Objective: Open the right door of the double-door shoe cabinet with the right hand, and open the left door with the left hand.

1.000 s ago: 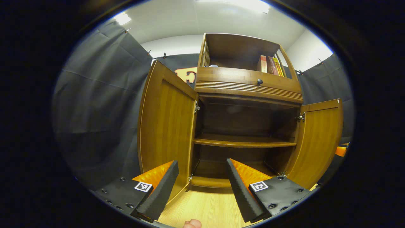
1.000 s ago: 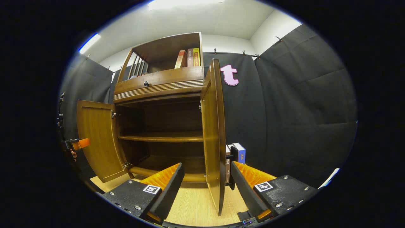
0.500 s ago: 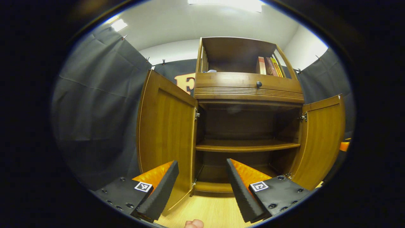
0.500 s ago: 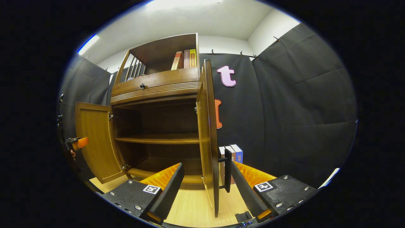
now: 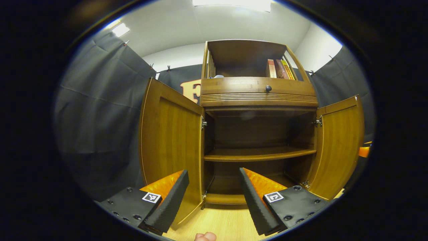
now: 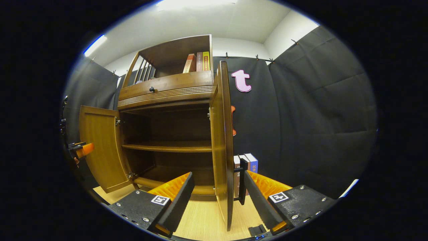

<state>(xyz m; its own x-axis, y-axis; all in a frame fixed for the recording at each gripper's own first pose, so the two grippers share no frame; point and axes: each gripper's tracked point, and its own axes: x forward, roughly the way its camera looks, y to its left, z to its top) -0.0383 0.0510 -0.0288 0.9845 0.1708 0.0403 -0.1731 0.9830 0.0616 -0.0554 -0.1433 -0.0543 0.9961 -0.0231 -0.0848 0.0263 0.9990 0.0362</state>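
The brown wooden shoe cabinet (image 5: 257, 97) stands with both doors swung wide, showing a bare inner shelf (image 5: 257, 154). In the left gripper view my left gripper (image 5: 212, 180) is open in front of the cabinet's lower bay, a little off the left door (image 5: 170, 147) and touching nothing. The right door (image 5: 337, 144) stands open at the right. In the right gripper view that right door (image 6: 222, 144) shows edge-on between the fingers of my open right gripper (image 6: 217, 179). Its black bar handle (image 6: 241, 182) lies just beside the right finger. Neither finger presses the door.
Books (image 6: 197, 62) stand in the top shelf above a drawer with a dark knob (image 5: 268, 88). More books (image 6: 249, 164) stand on the light wood floor (image 5: 230, 224) to the right of the cabinet. Black cloth walls close in both sides. My left gripper (image 6: 82, 150) shows beyond the left door (image 6: 100, 147).
The left gripper has drawn back a little, so the cabinet sits lower and more centred in its view. The right door's handle has come into sight beside the right finger.
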